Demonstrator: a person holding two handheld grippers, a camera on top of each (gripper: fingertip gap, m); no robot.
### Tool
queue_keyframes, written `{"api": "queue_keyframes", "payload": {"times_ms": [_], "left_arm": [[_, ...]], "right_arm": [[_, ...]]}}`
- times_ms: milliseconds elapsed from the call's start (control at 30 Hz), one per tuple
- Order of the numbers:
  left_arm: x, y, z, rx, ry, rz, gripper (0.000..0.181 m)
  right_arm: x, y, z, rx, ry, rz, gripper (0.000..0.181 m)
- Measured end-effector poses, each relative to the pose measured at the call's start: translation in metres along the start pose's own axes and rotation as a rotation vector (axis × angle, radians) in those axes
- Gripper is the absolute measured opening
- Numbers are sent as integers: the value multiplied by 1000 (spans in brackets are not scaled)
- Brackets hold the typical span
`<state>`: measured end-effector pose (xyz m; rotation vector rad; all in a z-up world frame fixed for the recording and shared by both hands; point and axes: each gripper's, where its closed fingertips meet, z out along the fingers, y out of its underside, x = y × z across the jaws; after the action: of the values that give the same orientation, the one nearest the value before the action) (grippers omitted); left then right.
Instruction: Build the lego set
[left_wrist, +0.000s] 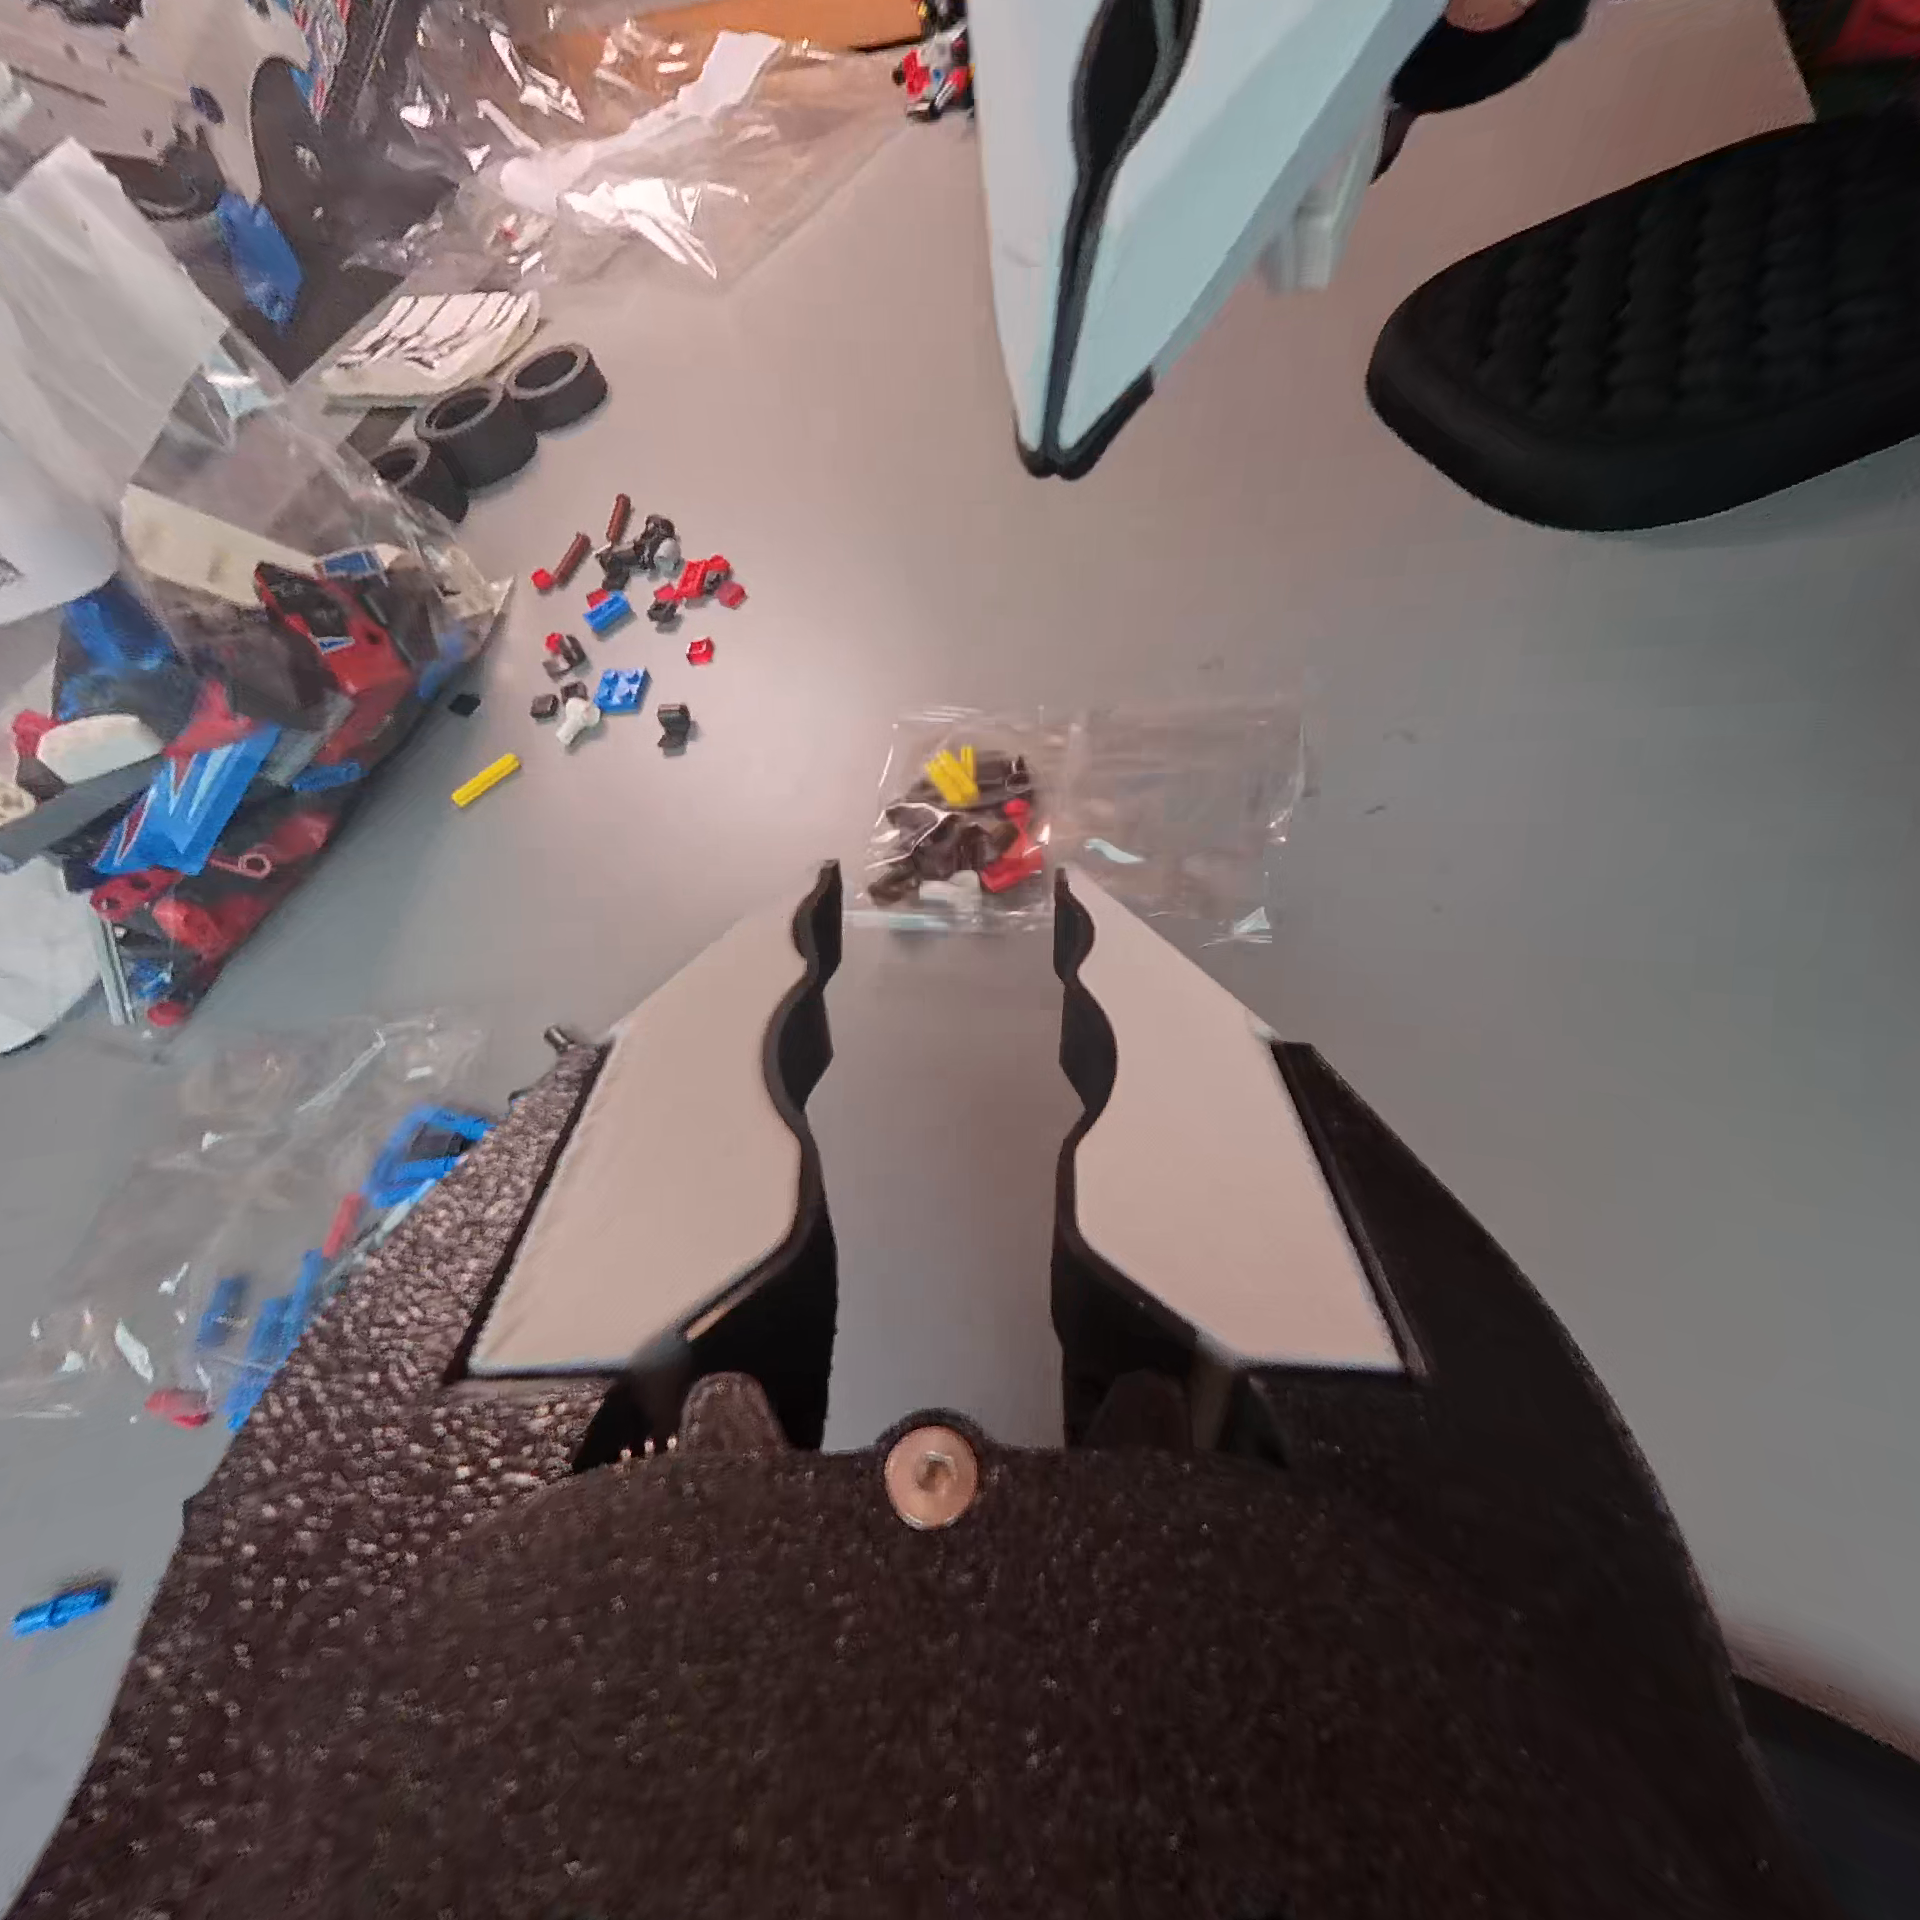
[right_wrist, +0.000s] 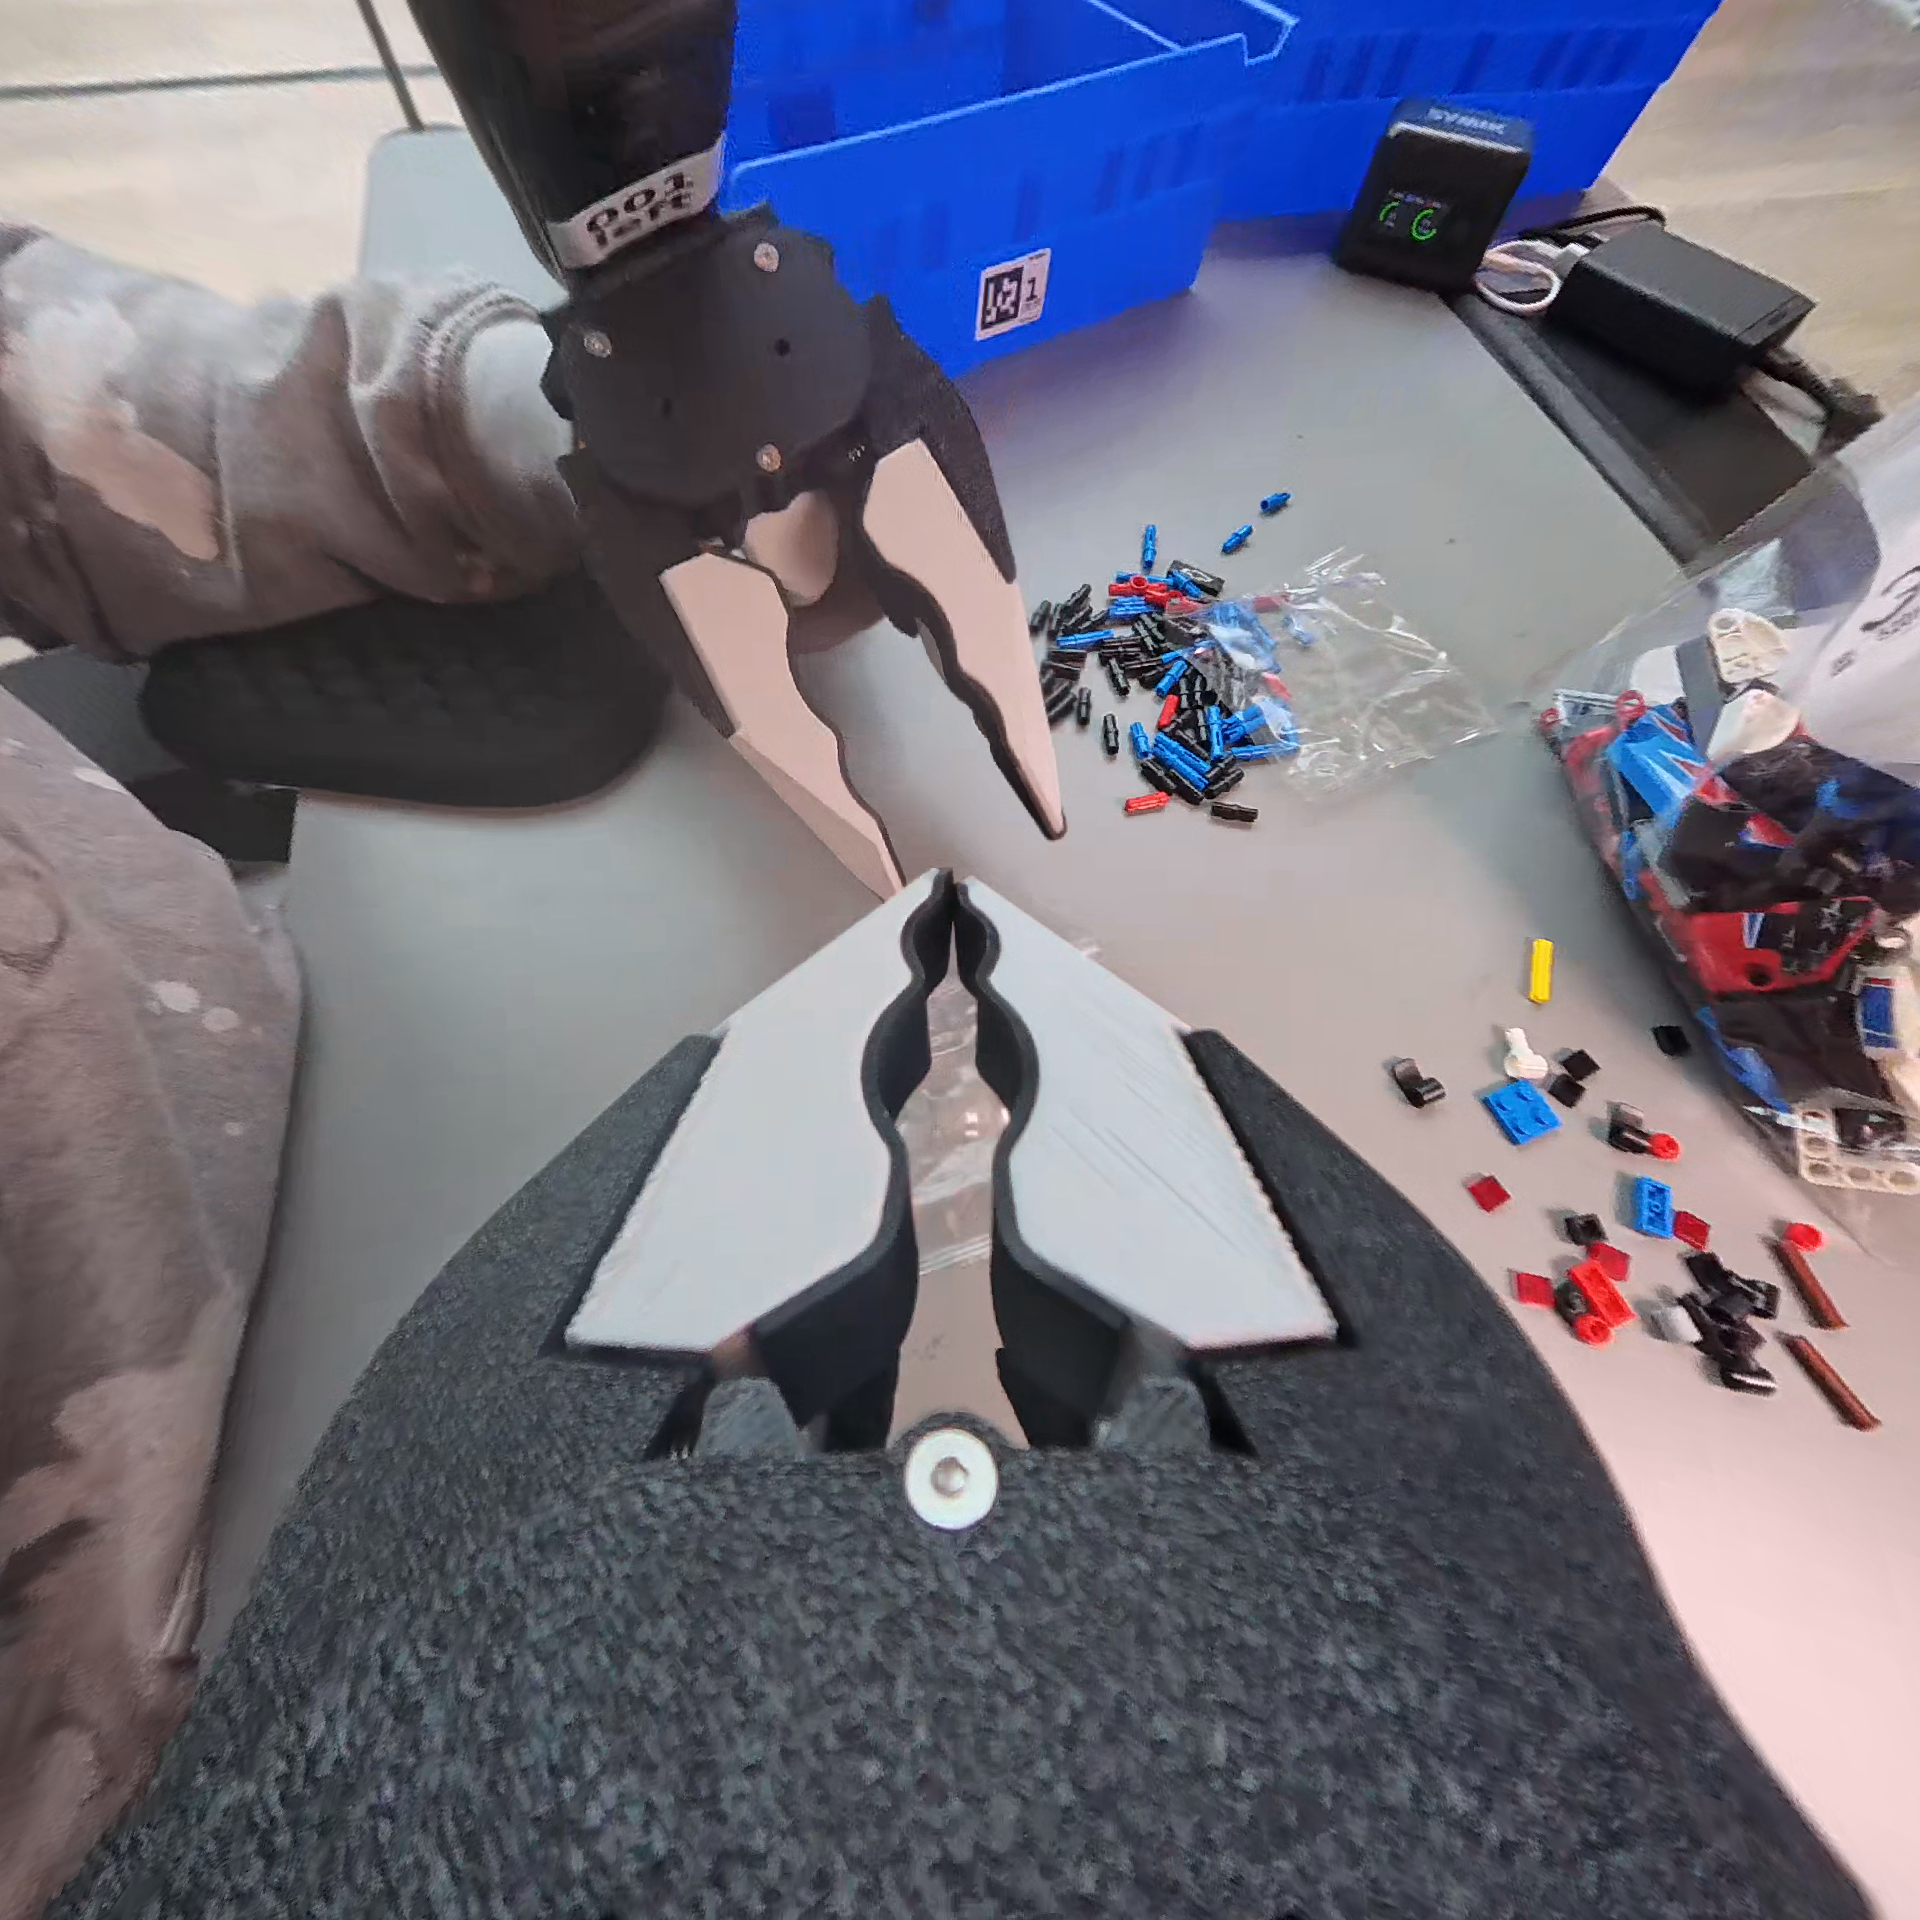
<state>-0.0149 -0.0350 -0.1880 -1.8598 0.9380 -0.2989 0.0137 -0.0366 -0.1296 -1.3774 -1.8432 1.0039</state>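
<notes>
A small clear bag (left_wrist: 956, 821) of dark, yellow and red Lego parts lies on the grey table (left_wrist: 1455, 831). My left gripper (left_wrist: 945, 891) is open, with its tips just short of the bag's near edge. It also shows in the right wrist view (right_wrist: 971, 852), open and pointing down. My right gripper (right_wrist: 951, 883) is shut, with clear plastic of the bag (right_wrist: 951, 1132) showing below through the gap between its fingers. In the left wrist view the right gripper (left_wrist: 1049, 462) hangs above the table beyond the bag with nothing seen in it.
Loose small pieces (left_wrist: 623, 644) (right_wrist: 1621, 1195), a yellow axle (left_wrist: 485, 779) and black tyres (left_wrist: 499, 416) lie left of the bag. A big bag of parts (left_wrist: 208, 707) (right_wrist: 1766, 883), a pile of pins (right_wrist: 1164, 675), a blue bin (right_wrist: 1039, 156) and a black padded armrest (left_wrist: 1662, 332) ring the area. Across from one pair of fingers to the other is roughly 7 centimetres.
</notes>
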Motion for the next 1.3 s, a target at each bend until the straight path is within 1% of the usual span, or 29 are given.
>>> {"api": "queue_keyframes", "payload": {"times_ms": [67, 100, 167, 233, 300, 367, 433, 500, 533, 567, 600, 633, 733, 800, 867, 933, 1033, 1167, 1233, 1300], "left_arm": [[9, -5, 1, 24, 49, 11, 29], [14, -4, 1, 22, 77, 10, 25], [12, 4, 2, -15, 53, 32, 24], [10, 8, 1, -30, 40, 39, 24], [7, 8, -2, -22, 36, 18, 23], [2, 9, -3, -25, 19, 7, 22], [1, 11, -3, -31, 15, 0, 22], [2, 12, -3, -33, 19, 2, 23], [3, 11, -3, -30, 24, 5, 24], [4, 10, -3, -26, 31, 7, 25], [6, 10, -3, -22, 36, 11, 28], [8, 8, -2, -16, 43, 16, 32], [18, 0, -3, 17, 78, 44, 39], [24, -6, -4, 37, 92, 69, 44], [28, -12, -5, 65, 99, 82, 40], [31, -17, -7, 87, 113, 76, 24], [33, -17, -8, 92, 125, 65, 10], [32, -17, -7, 104, 157, -18, 7], [28, -13, -4, 68, 162, -94, 6], [20, -6, 0, 28, 150, -184, 6]], "right_arm": [[3, -3, -2, -5, -36, 25, 0], [6, -1, -2, -16, -39, 27, 0], [6, 8, -1, -64, -49, -22, 0], [-5, 19, 2, -92, -72, -95, 0], [-18, 38, 8, -147, -91, -154, 19], [-30, 58, 14, -194, -99, -208, 31], [-34, 75, 19, -235, -56, -248, 35], [-30, 92, 23, -287, 14, -329, 32], [-28, 97, 24, -295, 37, -347, 23], [-27, 98, 24, -293, 52, -358, 6], [-24, 95, 22, -275, 69, -375, 0], [-25, 90, 19, -263, 56, -372, 0], [-30, 65, 8, -201, -45, -261, 0], [-31, 50, -2, -189, -117, -209, 0], [-32, 37, -9, -179, -180, -155, 0], [-32, 28, -14, -189, -242, -108, 0], [-28, 19, -16, -206, -284, -54, 0], [-19, 13, -14, -194, -305, 2, 0], [-7, 10, -10, -159, -280, 34, 1], [12, 4, -11, -82, -252, 49, 20]]}}
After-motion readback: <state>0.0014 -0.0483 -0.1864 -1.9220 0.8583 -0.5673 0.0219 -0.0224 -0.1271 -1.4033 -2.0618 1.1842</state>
